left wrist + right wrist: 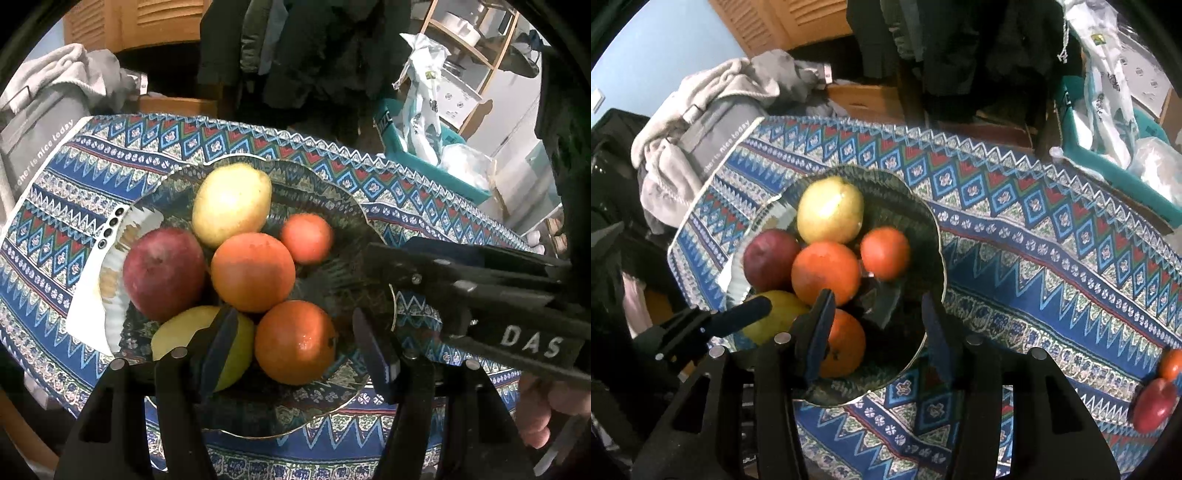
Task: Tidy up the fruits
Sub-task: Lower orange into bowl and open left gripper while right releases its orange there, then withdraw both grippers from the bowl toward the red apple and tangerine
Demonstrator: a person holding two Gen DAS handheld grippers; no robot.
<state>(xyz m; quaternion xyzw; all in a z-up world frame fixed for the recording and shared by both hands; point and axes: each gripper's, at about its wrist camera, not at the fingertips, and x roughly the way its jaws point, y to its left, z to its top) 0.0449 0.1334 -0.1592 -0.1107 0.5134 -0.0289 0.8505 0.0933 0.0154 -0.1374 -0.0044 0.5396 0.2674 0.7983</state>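
Between the fingers of the left gripper (295, 347), spread wide and touching nothing: the nearest orange (293, 343), lying at the near side of the dark plate (325, 192). Probably kept apart like this either to close around this fruit or to leave it there; impossible to tell which. No long axis on such a round body, only its stem end turned toward the right finger. Just left of the left finger, partly hidden behind it, a yellow-green fruit (177, 332). Set in from the right, over the plate rim, the right gripper (877, 332), also parted and empty, with bare plate and the edge of the same orange between its fingers. Further ahead, a second orange (253, 271) in the middle, pressed against a red apple (164, 273) on its left, stem dimple facing up, and a smaller orange-red fruit (306, 238) ahead right. Farthest on the plate, a yellow pear-like fruit (231, 203), long axis running from near-left to far-right, narrower end pointing away. Well off to the right of the right gripper, on the patterned tablecloth (1034, 258), a loose red apple (1154, 406) and an orange fruit (1172, 363), seemingly not yet gathered.
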